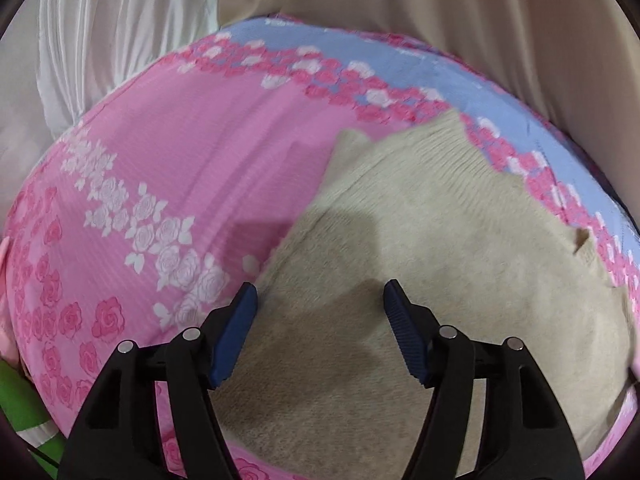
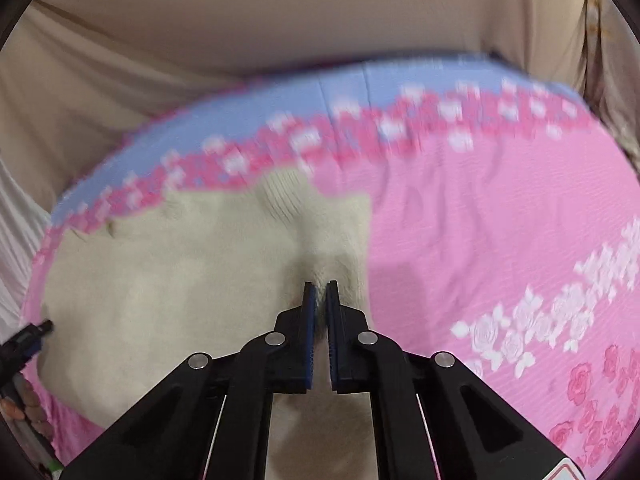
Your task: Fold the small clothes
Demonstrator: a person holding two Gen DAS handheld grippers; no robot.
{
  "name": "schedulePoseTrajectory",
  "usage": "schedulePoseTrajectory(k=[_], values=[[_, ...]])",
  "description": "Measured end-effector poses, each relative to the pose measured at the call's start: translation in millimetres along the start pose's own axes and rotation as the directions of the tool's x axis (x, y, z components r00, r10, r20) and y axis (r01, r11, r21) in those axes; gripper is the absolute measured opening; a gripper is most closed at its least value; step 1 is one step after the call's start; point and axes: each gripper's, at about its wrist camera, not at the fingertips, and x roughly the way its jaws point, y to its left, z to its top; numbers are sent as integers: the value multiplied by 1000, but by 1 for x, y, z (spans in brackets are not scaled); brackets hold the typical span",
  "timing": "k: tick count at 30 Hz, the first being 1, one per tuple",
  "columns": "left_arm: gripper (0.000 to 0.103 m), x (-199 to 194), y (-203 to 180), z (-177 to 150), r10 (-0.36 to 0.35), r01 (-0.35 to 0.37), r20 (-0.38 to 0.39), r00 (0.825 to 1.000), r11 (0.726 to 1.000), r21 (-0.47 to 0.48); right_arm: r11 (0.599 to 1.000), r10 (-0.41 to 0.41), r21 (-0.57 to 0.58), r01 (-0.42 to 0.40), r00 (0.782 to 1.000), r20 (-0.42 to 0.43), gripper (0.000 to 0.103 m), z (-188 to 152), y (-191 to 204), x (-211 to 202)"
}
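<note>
A beige knitted garment (image 1: 420, 264) lies spread on a pink bed sheet with roses (image 1: 168, 168). My left gripper (image 1: 320, 300) is open and empty, hovering over the garment's left edge. In the right wrist view the same garment (image 2: 168, 280) fills the lower left. My right gripper (image 2: 321, 292) is shut on a pinched fold of the garment near its right edge, and the fabric puckers up toward the fingertips. The tip of the left gripper (image 2: 28, 338) shows at the far left edge.
The sheet (image 2: 480, 220) has a blue band with pink roses (image 1: 360, 56) along its far side. Beige cloth (image 2: 280, 12) hangs behind the bed, with white pleated cloth (image 1: 120, 24) at the left. A green object (image 1: 20, 408) sits at the lower left.
</note>
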Motion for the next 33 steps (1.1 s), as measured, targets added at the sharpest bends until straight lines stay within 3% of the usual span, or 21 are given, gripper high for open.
schedulePoseTrajectory(k=[2, 5, 6, 7, 11, 14, 16, 17, 18, 19, 21, 22, 24, 26, 30, 32, 33], values=[[64, -1, 3, -2, 1, -1, -6, 1000, 1000, -11, 1000, 19, 11, -20, 999, 39, 6, -2, 1, -14], [64, -11, 7, -4, -18, 19, 10, 1000, 1000, -19, 999, 39, -31, -35, 991, 125, 18, -4, 17, -45], [64, -11, 7, -4, -17, 17, 9, 1000, 1000, -17, 999, 36, -43, -31, 992, 124, 32, -6, 21, -45], [64, -11, 7, -5, -16, 16, 7, 1000, 1000, -15, 998, 32, -50, -26, 992, 120, 39, -8, 24, -43], [64, -22, 0, 8, -56, 57, 45, 997, 998, -32, 999, 19, -44, -14, 993, 113, 39, -2, 28, -33], [80, -19, -19, 36, -63, 63, 63, 996, 998, 1, 999, 10, -50, -4, 992, 123, 50, 20, 34, -26], [83, -4, -27, 49, -62, 62, 45, 997, 998, 12, 998, -8, -56, 14, 993, 118, 61, 37, 38, -13], [79, 11, -30, 56, -34, 33, 25, 999, 999, 17, 998, -17, -55, 23, 994, 108, 61, 44, 38, -3], [57, 22, -31, 61, -16, 16, 5, 1000, 1000, 19, 998, -17, -55, 22, 996, 90, 61, 49, 38, 6], [47, 32, -31, 63, -21, 22, -19, 1000, 1000, 23, 999, -3, -54, 7, 997, 71, 49, 51, 38, 13], [19, 36, -28, 66, -71, 71, -28, 997, 997, 7, 998, 34, -49, -32, 999, 25, 6, 55, 40, 21], [14, 29, -25, 67, -84, 84, -12, 996, 996, 3, 997, 59, -44, -56, 997, 54, 6, 56, 42, 13], [13, 15, -18, 69, -102, 102, 17, 995, 995, -22, 995, 89, -58, -81, 986, 144, 6, 61, 49, -14], [13, 11, -11, 70, -76, 78, 38, 996, 996, -50, 995, 97, -51, -90, 979, 180, 6, 65, 50, -20], [19, 40, -21, 67, -6, 6, -21, 1000, 1000, -6, 999, 2, -51, -2, 1000, 5, 12, 66, 44, 38], [23, 29, -19, 65, -14, 14, 9, 1000, 1000, -1, 1000, 17, -27, -15, 998, 56, 14, 61, 41, 18], [30, 19, -16, 63, -29, 29, 23, 999, 1000, -7, 1000, 18, -15, -17, 996, 83, 22, 56, 40, 3]])
